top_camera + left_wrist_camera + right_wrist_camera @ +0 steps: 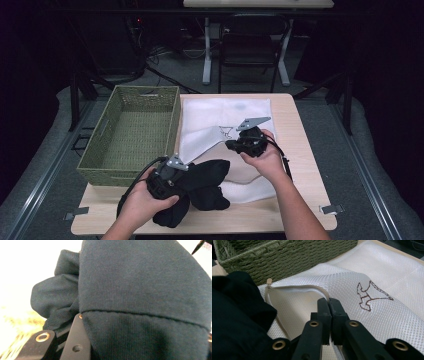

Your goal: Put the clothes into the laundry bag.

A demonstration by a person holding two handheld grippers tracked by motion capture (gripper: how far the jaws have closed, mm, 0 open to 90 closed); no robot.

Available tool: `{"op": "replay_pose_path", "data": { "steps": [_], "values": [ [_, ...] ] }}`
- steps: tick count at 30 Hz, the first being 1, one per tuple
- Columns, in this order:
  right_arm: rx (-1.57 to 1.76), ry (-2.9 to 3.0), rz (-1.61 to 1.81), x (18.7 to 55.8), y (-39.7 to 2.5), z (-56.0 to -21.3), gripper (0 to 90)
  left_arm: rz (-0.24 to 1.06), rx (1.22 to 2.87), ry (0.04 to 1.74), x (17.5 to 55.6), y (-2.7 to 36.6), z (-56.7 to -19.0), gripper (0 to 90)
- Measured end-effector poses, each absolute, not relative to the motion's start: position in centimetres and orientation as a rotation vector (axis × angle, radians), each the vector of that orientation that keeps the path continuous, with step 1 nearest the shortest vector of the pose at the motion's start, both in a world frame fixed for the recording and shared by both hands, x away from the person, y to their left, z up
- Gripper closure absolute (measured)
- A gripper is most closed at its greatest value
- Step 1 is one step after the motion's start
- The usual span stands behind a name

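Lay flat across the middle and far part of the light wooden worktop (295, 150): a white mesh laundry bag with a beige zipper (225, 115), its left edge just beside a green woven rectangular basket (131, 132) at the worktop's far left corner. Left bare: a strip of worktop along the right edge and another along the near edge. Rested at the near left, overlapping the bag's lower edge: a bundled dark navy knit garment (202, 187), soft and crumpled, with a stitched hem line across it in the left gripper view (140, 290).

Clamped into that garment: the left hand-held gripper (167, 177), fabric bulging over its jaws. Pinched shut on the bag's zippered opening edge: the right hand-held gripper (329, 305), lifting the flap so the mouth gaped toward the garment. Stitched on the mesh in brown thread: a small outline figure (372, 296); no readable lettering.
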State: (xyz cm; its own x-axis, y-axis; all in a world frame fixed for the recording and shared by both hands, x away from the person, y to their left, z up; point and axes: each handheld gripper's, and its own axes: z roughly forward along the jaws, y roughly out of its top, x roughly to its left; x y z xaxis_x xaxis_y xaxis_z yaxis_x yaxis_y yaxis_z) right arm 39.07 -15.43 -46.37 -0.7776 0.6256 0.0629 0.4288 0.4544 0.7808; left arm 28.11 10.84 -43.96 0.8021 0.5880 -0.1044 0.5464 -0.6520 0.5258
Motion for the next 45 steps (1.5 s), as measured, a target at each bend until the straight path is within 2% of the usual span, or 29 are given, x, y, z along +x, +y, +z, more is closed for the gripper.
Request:
{"op": "replay_pose_path", "data": {
  "steps": [14, 29, 45],
  "values": [
    [0.914, 2.475, 1.228, 39.1, -15.6, -46.5, 88.1, 0.084, 2.474, 0.796, 30.1, 6.8, -45.4, 70.9],
    [0.909, 2.475, 1.224, 38.9, -15.5, -46.5, 88.0, 0.055, 2.453, 0.842, 32.5, 5.1, -47.5, 70.8],
    [0.900, 2.477, 1.222, 38.7, -15.5, -46.5, 88.0, 0.100, 2.407, 0.950, 33.7, 5.2, -49.6, 70.8]
  ]
}}
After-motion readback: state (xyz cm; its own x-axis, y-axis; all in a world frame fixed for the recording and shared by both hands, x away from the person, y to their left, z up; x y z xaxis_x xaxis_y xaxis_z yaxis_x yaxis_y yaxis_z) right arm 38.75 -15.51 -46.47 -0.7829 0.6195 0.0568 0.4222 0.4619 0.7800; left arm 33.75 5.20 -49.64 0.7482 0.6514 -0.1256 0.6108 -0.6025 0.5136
